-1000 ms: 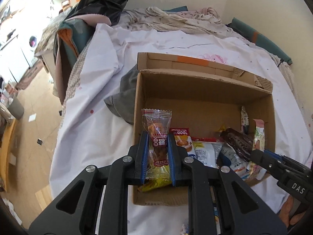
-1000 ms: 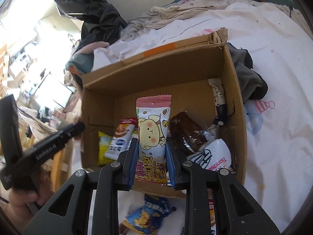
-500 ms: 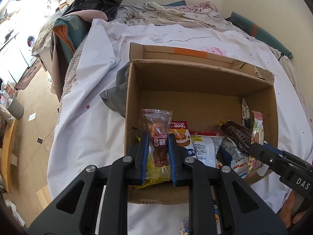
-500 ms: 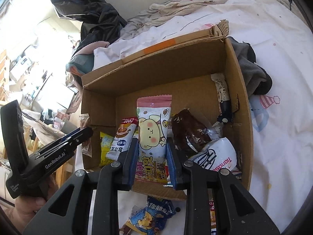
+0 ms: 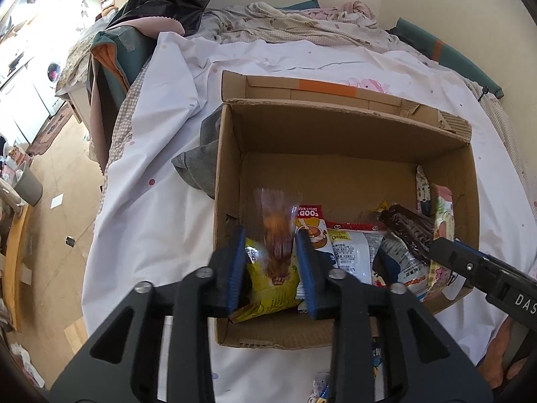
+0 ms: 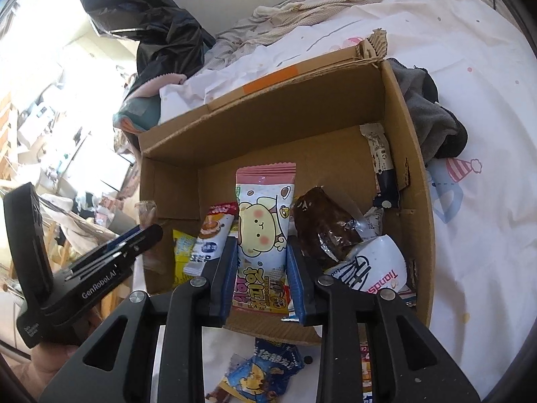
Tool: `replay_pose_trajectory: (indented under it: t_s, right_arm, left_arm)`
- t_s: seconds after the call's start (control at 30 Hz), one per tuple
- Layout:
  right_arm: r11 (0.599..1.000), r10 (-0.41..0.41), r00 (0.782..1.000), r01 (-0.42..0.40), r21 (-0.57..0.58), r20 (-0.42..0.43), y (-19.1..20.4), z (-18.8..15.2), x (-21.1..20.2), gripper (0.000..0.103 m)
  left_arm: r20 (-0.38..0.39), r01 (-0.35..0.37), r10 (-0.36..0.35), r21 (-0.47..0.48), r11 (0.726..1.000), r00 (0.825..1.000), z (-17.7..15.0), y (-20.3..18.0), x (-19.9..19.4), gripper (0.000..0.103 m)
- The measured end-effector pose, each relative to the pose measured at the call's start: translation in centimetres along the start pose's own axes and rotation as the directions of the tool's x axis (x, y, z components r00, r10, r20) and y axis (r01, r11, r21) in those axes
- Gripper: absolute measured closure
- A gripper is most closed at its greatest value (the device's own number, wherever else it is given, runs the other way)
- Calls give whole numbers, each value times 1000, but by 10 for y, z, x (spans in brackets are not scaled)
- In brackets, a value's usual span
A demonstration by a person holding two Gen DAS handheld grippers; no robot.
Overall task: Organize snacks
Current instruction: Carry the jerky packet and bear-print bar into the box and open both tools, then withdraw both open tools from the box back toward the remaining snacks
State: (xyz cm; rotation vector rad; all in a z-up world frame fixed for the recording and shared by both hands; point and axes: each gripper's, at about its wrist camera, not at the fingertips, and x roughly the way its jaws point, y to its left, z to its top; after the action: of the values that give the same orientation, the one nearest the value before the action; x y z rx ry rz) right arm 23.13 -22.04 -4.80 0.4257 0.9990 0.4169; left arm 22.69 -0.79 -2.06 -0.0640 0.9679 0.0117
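Note:
An open cardboard box (image 5: pixel 335 127) sits on the white bed sheet, with several snack packets along its near side. My left gripper (image 5: pixel 270 268) hangs over the box's near left corner, jaws opening. A clear-wrapped brown snack (image 5: pixel 277 231) is blurred between them, free of the pads, above a yellow crisp packet (image 5: pixel 268 292). My right gripper (image 6: pixel 261 278) is over the near side of the same box (image 6: pixel 412 154), jaws also opening. A pink bear packet (image 6: pixel 263 228) stands upright between its pads. A dark brown wrapped snack (image 6: pixel 322 225) lies just right of it.
A grey cloth (image 5: pixel 198 168) lies against the box's outer wall. A blue snack packet (image 6: pixel 261 372) rests on the sheet in front of the box. Rumpled bedding and a black bag (image 5: pixel 167 0) pile up at the back. The bed's edge drops to the floor (image 5: pixel 50 201).
Both grippers' jaws have spread. The clear-wrapped snack, held firmly by the left gripper before, is now blurred and loose between its pads. The pink bear packet stays in place.

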Motion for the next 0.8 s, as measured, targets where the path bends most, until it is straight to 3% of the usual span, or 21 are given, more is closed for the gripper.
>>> replay_pose_trajectory:
  t_s: [0.03,0.1,0.23,0.8]
  right_arm:
    - [1000,1,1000,-1,3,4,-1,0,-1,61]
    - [1000,19,1000,-19,15,15,-1,0,-3,39]
    - [1000,28,999,-29,4,44,2,0,-8,29]
    - [1000,-11,997,12,-3,82,6,1,-26,11]
  left_arm:
    - [7,4,-4,-2,1000,1000,0,0,-2,61]
    - [24,5,-5,-10,1000,1000,0,2,-5,40]
    - [46,8,-7,-17,1000,999,1,3,-9,27]
    - [80,36,-35,0,999,996,-6,6,-25,27]
